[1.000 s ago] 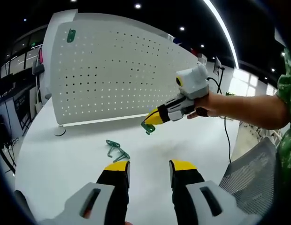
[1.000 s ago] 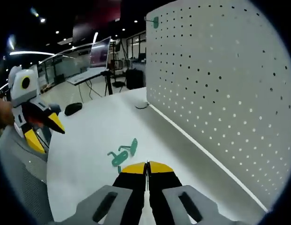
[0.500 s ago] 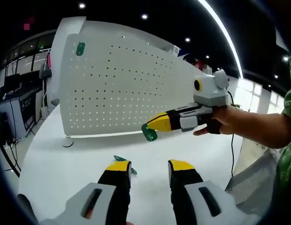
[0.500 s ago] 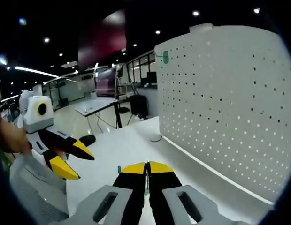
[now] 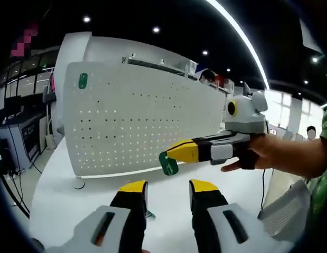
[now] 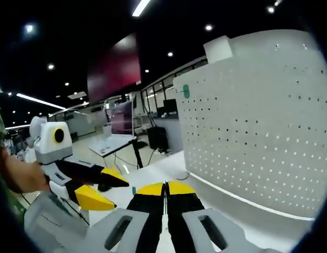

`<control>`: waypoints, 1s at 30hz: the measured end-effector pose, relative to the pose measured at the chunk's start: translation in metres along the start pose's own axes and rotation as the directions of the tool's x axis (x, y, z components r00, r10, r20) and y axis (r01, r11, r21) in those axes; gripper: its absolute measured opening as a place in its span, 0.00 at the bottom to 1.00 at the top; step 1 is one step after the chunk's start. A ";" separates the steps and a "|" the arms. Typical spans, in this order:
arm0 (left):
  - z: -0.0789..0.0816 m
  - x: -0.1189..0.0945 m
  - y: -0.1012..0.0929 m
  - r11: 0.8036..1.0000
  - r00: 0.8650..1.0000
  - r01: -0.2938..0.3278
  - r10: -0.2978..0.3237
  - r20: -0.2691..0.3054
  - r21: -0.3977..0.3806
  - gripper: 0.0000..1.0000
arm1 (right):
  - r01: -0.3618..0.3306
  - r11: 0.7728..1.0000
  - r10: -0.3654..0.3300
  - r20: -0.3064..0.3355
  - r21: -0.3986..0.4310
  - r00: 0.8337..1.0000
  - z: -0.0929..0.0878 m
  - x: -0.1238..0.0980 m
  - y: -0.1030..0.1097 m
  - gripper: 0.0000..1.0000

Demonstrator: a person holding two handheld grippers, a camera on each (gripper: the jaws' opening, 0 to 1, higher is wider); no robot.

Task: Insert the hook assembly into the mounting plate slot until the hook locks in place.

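Here, the green hook (image 5: 168,163) sits at centre frame in the left gripper view, clamped at the tip of the right gripper (image 5: 176,153), whose yellow fingers (image 5: 185,152) are closed on it. The hook hangs just below those tips, in front of the lower edge of the white pegboard (image 5: 142,121) but apart from it; how far apart cannot be told. A hand (image 5: 258,155) grips the right gripper's body at right of frame.

In the right gripper view, the right gripper (image 6: 165,187) rises from bottom centre, fingers pressed together with only a thin seam between; a sliver of green shows at their left edge.

A second green hook (image 5: 83,80) is seated in the pegboard near its upper left corner. The same one shows in the right gripper view at the board's upper left (image 6: 185,91).

The left gripper (image 5: 164,187) rises from the bottom of its own view, yellow-tipped fingers set a moderate gap apart, holding nothing. A bit of green (image 5: 149,213) peeks out beside its left finger, low on the white counter (image 5: 63,195); what it is cannot be told. In the right gripper view the left gripper (image 6: 108,191) comes in at lower left, fingers spread.

The pegboard stands upright on the counter.
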State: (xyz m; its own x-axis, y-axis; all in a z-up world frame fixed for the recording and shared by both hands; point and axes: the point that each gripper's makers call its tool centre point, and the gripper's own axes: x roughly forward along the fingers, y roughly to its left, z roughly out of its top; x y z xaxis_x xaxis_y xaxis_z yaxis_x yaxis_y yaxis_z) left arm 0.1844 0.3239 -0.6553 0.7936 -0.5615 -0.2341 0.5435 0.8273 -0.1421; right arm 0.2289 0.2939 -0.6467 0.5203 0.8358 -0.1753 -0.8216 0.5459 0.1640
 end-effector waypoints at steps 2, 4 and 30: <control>0.005 0.001 0.000 1.000 1.000 -0.002 0.002 0.012 0.002 0.32 | -0.001 1.000 0.001 0.016 0.007 1.000 0.005 -0.002 0.003 0.00; 0.012 0.002 -0.001 1.000 1.000 -0.008 0.008 0.028 0.006 0.32 | 0.000 1.000 0.000 0.027 0.006 1.000 0.009 -0.004 0.005 0.00; 0.033 0.013 -0.004 0.999 0.995 -0.042 0.041 0.092 0.002 0.13 | -0.026 0.996 0.016 0.122 0.084 0.992 0.030 -0.009 0.023 0.00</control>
State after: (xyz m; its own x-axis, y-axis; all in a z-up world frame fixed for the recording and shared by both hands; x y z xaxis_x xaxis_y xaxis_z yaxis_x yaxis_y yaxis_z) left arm 0.2020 0.3131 -0.6261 0.8372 -0.5259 -0.1498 0.5106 0.8499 -0.1304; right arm 0.2124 0.3002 -0.6120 0.5317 0.8453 -0.0534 -0.8125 0.5269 0.2495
